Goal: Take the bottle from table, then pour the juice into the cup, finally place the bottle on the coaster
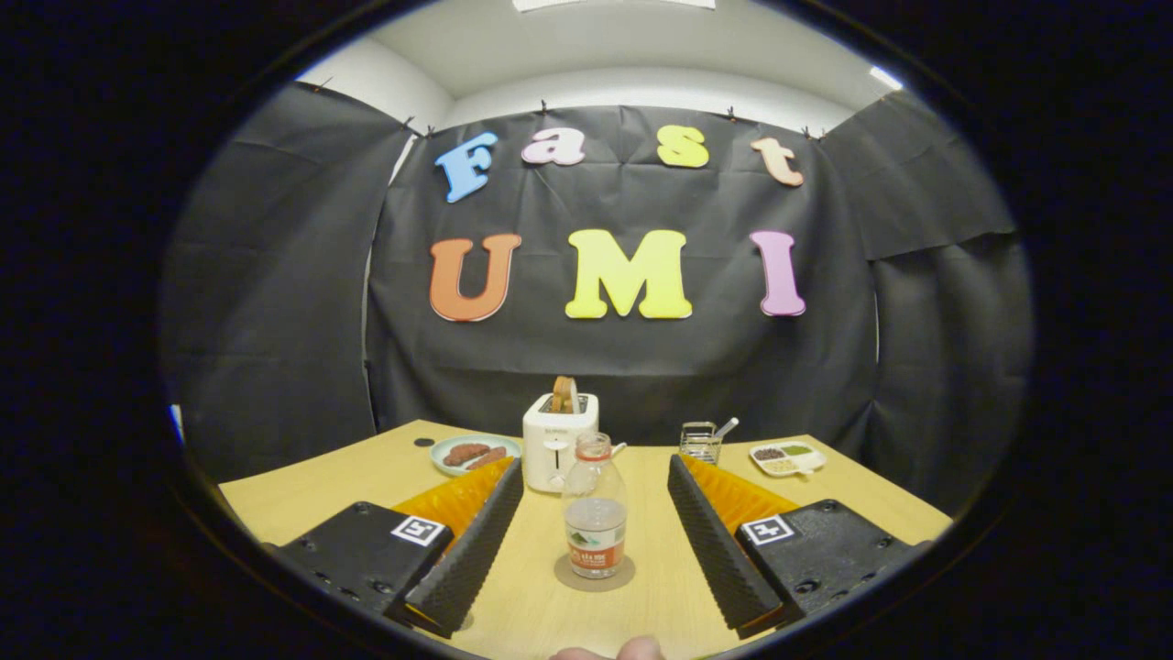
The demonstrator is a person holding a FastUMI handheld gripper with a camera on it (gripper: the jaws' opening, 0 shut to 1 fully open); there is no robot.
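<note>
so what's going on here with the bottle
A hand-held gripper has its fingers open on either side of a clear plastic bottle with a little liquid in it. The bottle stands upright on a round grey coaster on the wooden table, neither finger touching it. Beyond stand a white toaster and a clear glass cup.
</note>
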